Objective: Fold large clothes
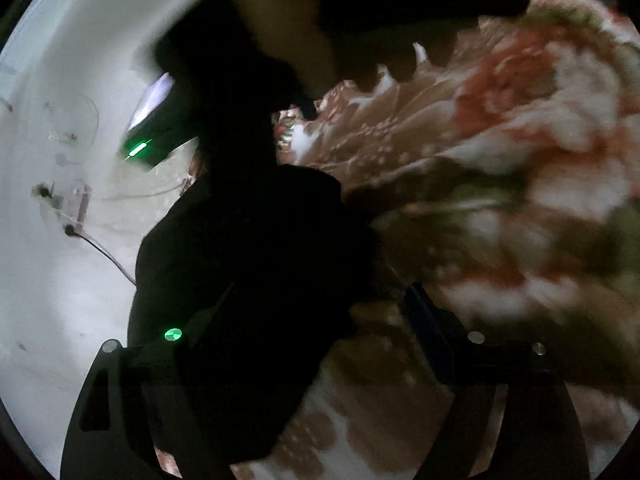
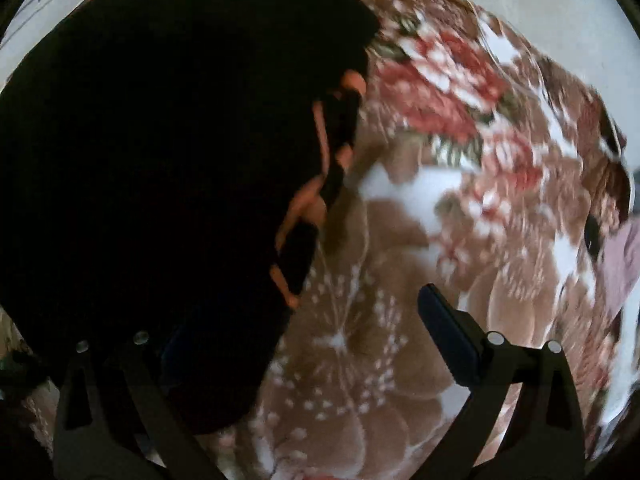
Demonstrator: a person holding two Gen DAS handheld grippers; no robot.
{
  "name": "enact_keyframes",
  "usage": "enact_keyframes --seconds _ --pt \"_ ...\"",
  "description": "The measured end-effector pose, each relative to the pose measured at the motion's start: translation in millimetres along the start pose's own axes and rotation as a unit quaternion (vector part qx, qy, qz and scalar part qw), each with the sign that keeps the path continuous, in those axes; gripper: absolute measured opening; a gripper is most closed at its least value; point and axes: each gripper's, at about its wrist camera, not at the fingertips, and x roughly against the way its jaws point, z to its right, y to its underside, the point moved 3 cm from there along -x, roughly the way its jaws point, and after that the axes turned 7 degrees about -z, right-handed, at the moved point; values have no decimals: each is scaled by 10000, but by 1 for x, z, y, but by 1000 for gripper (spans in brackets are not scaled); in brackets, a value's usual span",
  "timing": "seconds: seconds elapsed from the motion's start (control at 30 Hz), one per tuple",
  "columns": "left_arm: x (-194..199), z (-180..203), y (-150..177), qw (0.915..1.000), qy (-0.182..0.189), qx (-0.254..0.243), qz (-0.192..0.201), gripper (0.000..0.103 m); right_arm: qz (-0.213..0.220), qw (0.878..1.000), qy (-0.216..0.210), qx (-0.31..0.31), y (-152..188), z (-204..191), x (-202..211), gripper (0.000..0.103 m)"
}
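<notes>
A large black garment (image 1: 248, 264) hangs dark across the middle of the left wrist view and fills the left half of the right wrist view (image 2: 160, 184). It lies over a brown, red and white flowered bedspread (image 1: 500, 128), also seen in the right wrist view (image 2: 440, 208). My left gripper (image 1: 304, 320) has its fingers wide apart; the left finger is lost in the black cloth, the right finger (image 1: 424, 320) is bare. My right gripper (image 2: 304, 332) is also spread, right finger (image 2: 448, 336) bare over the bedspread, left finger hidden by the cloth. Both views are blurred.
A white wall (image 1: 60, 140) with a socket and a thin cable (image 1: 100, 252) is at the left. A dark device with a green light (image 1: 140, 148) is above the garment. A bare forearm (image 1: 276, 20) shows at the top. Orange trim (image 2: 320, 128) shows along the garment's edge.
</notes>
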Motion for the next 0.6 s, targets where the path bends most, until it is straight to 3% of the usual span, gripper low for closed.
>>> enact_keyframes --seconds 0.07,0.13,0.23,0.33,0.4,0.5,0.6 --pt "15 -11 13 9995 228 207 20 82 -136 9997 -15 -218 12 10 -3 98" --pt "28 -29 26 9982 486 317 -151 91 -205 9992 21 -328 13 19 7 98" --pt "47 -74 43 9973 541 484 -147 96 35 9987 119 -497 -4 27 44 98" --pt "51 -132 51 9938 554 964 -76 97 755 9949 -169 -643 -49 23 92 98" --pt "43 -178 51 9864 527 1559 31 97 1048 9919 -344 -632 -82 14 105 98" --pt "17 -213 50 9779 423 2046 -62 97 1190 9890 -429 -761 -132 -2 109 98" --pt "-12 -220 48 9747 321 2201 -212 97 1289 9865 -592 -813 -174 -15 93 98"
